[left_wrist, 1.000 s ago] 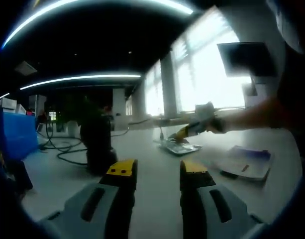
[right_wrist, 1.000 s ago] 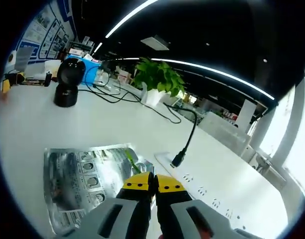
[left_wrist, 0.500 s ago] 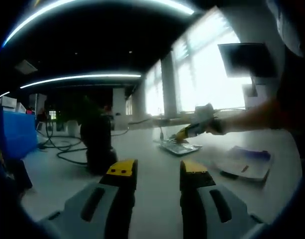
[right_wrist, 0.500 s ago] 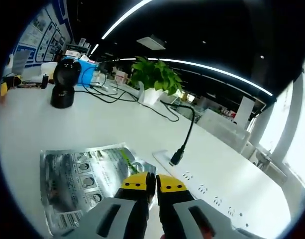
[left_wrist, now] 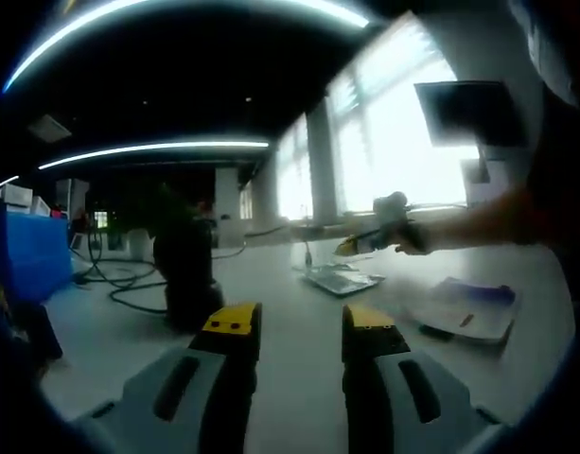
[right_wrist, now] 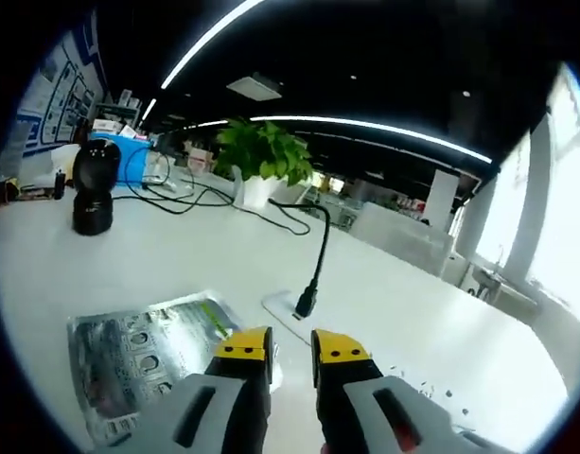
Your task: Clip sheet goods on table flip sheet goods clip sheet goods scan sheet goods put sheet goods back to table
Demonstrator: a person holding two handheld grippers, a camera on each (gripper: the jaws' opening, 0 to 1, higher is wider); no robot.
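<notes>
A silver foil packet [right_wrist: 138, 355] printed with small pictures lies flat on the white table [right_wrist: 176, 255], just left of my right gripper [right_wrist: 290, 348]. That gripper's jaws stand open with nothing between them. In the left gripper view the same packet [left_wrist: 342, 279] lies mid-table, and the right gripper [left_wrist: 351, 248] hovers a little above it, held by a person's hand. My left gripper [left_wrist: 299, 326] is low over the table, open and empty. A black scanner [left_wrist: 185, 270] stands to its left front.
A white and blue packet [left_wrist: 465, 307] lies at the right. A black cable with a plug [right_wrist: 308, 274] rises from a white power strip [right_wrist: 285, 307] beside the silver packet. The scanner [right_wrist: 93, 199], a potted plant [right_wrist: 261, 151] and loose cables stand farther back.
My right gripper has opened, let go of the silver packet and lifted off it; the packet now lies on the table. The left gripper has not moved.
</notes>
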